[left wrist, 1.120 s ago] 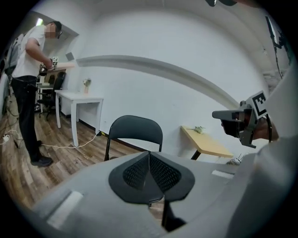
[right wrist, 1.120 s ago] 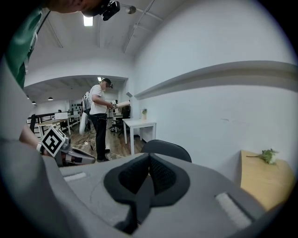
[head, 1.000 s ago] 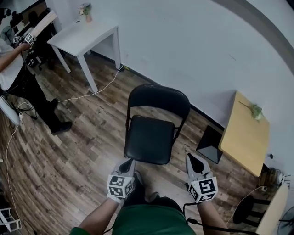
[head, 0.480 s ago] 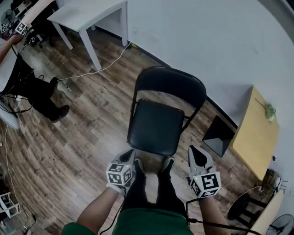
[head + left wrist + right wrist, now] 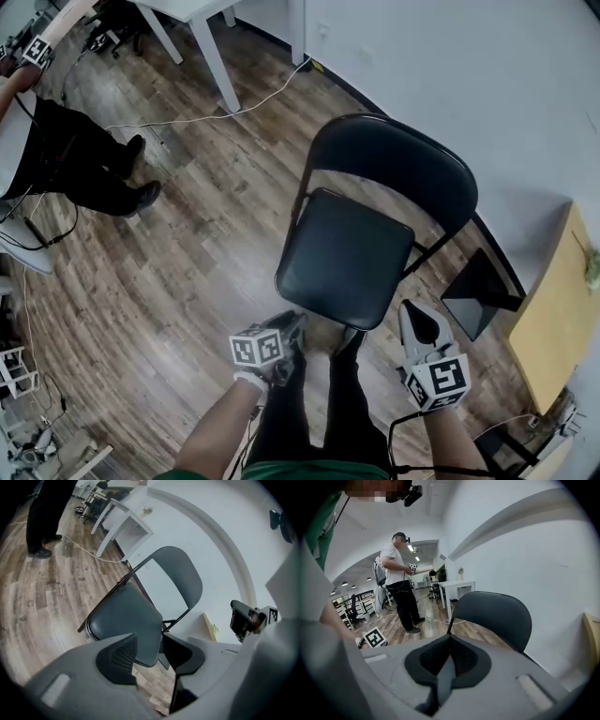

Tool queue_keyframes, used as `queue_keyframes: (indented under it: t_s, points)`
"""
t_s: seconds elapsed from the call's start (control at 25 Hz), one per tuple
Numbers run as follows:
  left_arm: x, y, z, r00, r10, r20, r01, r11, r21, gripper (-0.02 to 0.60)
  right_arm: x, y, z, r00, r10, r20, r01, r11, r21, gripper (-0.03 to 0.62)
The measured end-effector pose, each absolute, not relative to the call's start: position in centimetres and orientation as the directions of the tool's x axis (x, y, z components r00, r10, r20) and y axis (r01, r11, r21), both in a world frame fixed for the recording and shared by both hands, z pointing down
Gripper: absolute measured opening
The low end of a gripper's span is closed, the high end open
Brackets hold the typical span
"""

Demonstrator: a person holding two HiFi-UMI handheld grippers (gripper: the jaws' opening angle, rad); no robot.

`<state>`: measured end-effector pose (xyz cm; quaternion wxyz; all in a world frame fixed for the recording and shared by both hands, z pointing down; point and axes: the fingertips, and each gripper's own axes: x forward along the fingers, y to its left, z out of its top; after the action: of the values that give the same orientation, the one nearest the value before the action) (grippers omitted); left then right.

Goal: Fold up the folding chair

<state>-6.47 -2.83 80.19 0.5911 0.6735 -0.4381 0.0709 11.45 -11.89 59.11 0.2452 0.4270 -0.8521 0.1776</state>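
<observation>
Head view: folding chair legs mostly hidden under its seat, white worktop cut by top edge at 11 o'clock, bystander cut by left edge at 10 o'clock, wooden worktop cut by right edge at 4 o'clock.

- Floor is lying open left of the chair;
- wall is standing close behind it;
- panel and desk are crowding its right side.
</observation>
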Motion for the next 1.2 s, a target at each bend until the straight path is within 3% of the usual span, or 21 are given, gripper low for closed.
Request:
queue_keyframes:
  t_s: [0.36, 0.6, 0.92, 1.2]
  points:
    - [-4.4, -1.9, 92.6, 0.545, -0.503, 0.671, -0.61, 0.311, 0.729, 0.265, 14.2, -14.8, 62.4, -0.589, -0.63, 0.507, -0.772, 0.623, -0.123, 0.003]
    - [-2.7, 0.3, 98.8, 0.571, -0.452, 0.686, -0.581, 0.367, 0.726, 0.337, 13.9, -16.3, 64.1, -0.618, -0.591, 0.519, -0.754, 0.631, -0.181, 0.003]
    - [-0.6, -1.6, 102.3, 0.544, -0.66, 0.518, -0.259, 0.455, 0.852, 0.398, 13.1, -18.0, 64.4, -0.687, -0.569, 0.453, -0.716, 0.638, -0.284, 0.003]
    - [-1.1, -4.9, 104.1, 0.49, -0.755, 0.436, -0.148, 0.421, 0.895, 0.413, 12.8, -16.9, 66.3, -0.714, -0.53, 0.457, -0.688, 0.65, -0.322, 0.003]
